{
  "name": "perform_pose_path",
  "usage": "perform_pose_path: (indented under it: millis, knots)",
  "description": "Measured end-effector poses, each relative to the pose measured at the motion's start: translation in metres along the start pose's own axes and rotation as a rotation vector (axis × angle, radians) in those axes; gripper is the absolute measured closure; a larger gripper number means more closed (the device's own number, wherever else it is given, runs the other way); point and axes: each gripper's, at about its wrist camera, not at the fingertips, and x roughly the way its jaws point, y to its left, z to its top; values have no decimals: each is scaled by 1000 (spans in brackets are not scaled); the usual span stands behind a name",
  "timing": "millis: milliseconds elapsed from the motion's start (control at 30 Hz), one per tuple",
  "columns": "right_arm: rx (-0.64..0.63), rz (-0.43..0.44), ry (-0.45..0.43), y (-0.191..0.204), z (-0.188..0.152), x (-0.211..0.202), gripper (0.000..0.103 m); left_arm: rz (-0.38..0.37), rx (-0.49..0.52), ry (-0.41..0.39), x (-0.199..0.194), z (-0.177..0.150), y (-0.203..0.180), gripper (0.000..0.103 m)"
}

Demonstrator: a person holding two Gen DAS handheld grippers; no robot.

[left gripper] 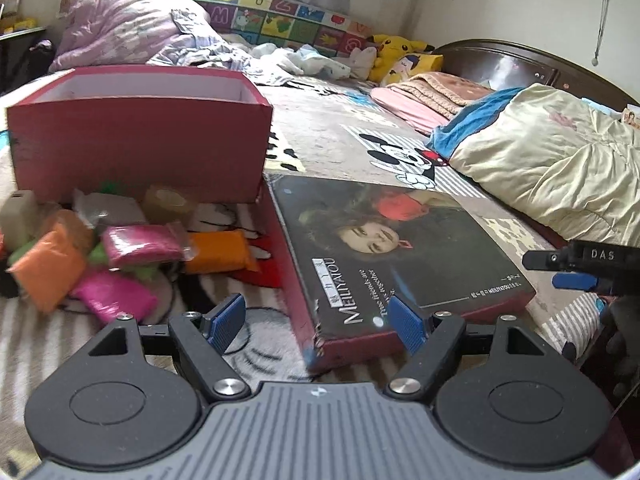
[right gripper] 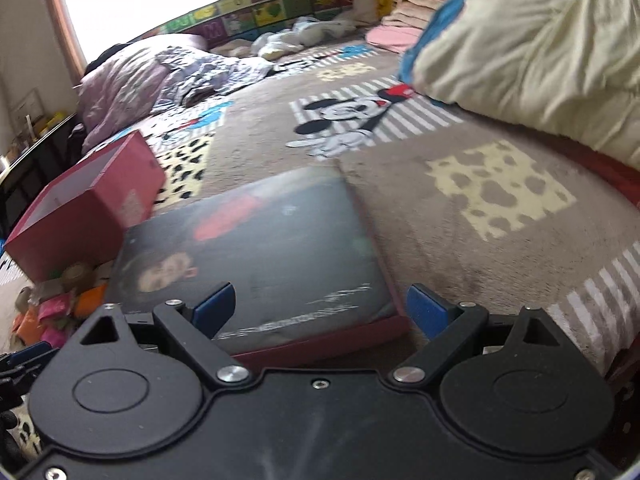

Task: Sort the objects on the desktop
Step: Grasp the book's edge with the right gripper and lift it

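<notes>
A red open box stands on the bed at the left. In front of it lies a heap of small items: orange packet, magenta packets, a tape roll. A dark box lid with a woman's portrait lies flat to the right. My left gripper is open and empty, just before the lid's near corner. My right gripper is open and empty, over the lid's near edge. The red box and the heap show at the left in the right wrist view.
The bed has a cartoon-mouse blanket. A cream quilt lies at the right, a pink quilt at the back left, plush toys by the headboard. The right gripper's tip shows at the right edge.
</notes>
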Motion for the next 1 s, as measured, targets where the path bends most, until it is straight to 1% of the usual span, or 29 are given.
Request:
perform_pose_path:
  millis: [167,333,400,533,567,633,667,767,867,1000]
  knots:
    - [57,7,16,-24,2,24,10,-17,1,27,28,4,-3,25]
    - [89,60,54,-39,3,50,10,-26,3,47,51,9,-4,25]
    - [95,83,66,-43,3,58,5,-34,6,54,59,12,-6,25]
    - [57,133,74,-43,6,65,1,-38,7,67,69,17,-9,24]
    - [42,144,82,-42,6,65,1,-40,10,74,69,18,-10,24]
    - [20,215,113,-39,5,64,1,-56,32,90,67,19,-13,24]
    - [7,229,121,-36,4,62,1,-58,42,95,65,18,-14,24]
    - [-56,209,136,-26,-2,55,0,-63,47,102,57,16,-14,24]
    - [-43,224,123,-25,-6,41,0,-76,34,99,44,17,-13,24]
    - [-69,235,92,-16,-5,12,0,-99,22,79,21,25,-12,24]
